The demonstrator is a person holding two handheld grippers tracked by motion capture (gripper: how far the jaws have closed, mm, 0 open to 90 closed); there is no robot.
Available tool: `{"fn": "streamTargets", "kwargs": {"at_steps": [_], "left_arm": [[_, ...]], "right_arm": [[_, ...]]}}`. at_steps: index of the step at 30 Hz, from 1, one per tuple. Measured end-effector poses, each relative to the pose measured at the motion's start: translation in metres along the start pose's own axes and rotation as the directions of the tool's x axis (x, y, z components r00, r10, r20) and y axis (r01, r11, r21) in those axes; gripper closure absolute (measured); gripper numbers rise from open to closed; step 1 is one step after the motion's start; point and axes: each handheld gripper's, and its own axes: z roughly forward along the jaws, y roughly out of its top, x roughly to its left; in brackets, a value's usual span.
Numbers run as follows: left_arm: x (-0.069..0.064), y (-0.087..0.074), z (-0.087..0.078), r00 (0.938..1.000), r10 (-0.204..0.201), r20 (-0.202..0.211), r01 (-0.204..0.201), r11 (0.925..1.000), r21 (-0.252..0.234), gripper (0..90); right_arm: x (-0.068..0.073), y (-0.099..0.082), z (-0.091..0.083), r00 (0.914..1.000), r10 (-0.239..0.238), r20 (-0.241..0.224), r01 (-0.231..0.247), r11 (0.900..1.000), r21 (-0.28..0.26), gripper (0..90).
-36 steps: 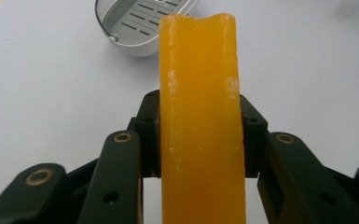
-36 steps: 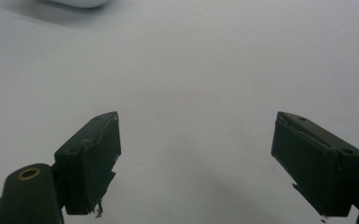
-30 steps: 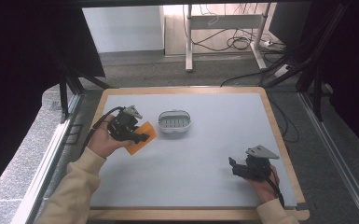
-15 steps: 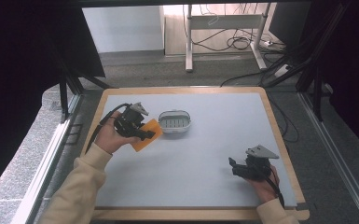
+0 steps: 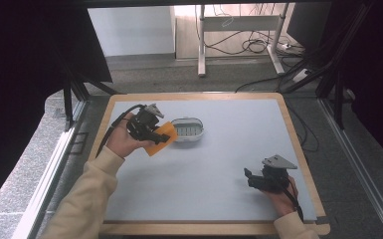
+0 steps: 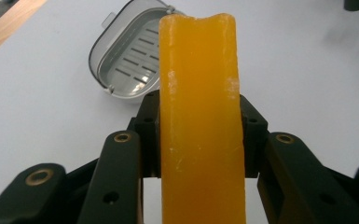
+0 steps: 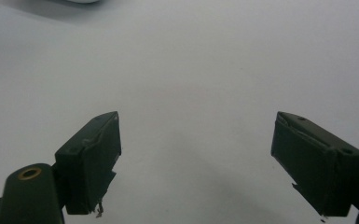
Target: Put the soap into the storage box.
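Note:
An orange bar of soap (image 5: 160, 139) is clamped between the jaws of my left gripper (image 5: 155, 135), held above the table just left of a grey soap dish (image 5: 187, 129). In the left gripper view the soap (image 6: 200, 116) rises edge-on between the two black jaws, with the open dish (image 6: 128, 58) and its slotted insert beyond it to the left. My right gripper (image 5: 251, 178) rests near the table's front right, held by a hand. In the right gripper view its jaws stand wide apart over bare table, with nothing between the fingertips (image 7: 93, 154).
The work surface is a pale grey mat (image 5: 229, 159) framed by a wooden border (image 5: 298, 149). Black frame posts stand at both sides, and cables lie on the floor beyond the far edge.
My left hand has carried the soap to the right and slightly up, closer to the dish. The right gripper has stayed where it was.

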Motion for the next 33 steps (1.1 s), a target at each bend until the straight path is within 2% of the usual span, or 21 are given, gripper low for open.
{"fn": "streamTargets", "kwargs": {"at_steps": [10, 27, 33], "left_arm": [[-0.001, 0.013, 0.005, 0.9996, 0.027, -0.002, -0.027, 0.9996, 0.006, 61.9], [0.011, 0.029, 0.015, 0.9990, 0.044, -0.011, -0.044, 0.9989, 0.016, 61.9], [0.015, 0.035, 0.018, 0.9991, 0.043, -0.002, -0.043, 0.9988, 0.023, 61.9]], "right_arm": [[0.000, 0.000, 0.000, 1.0000, -0.002, 0.001, 0.002, 1.0000, 0.001, 16.1], [0.000, 0.000, 0.001, 1.0000, 0.001, 0.002, -0.001, 1.0000, 0.009, 16.1], [0.000, 0.000, 0.000, 1.0000, 0.003, 0.002, -0.003, 1.0000, 0.007, 16.1]]}}
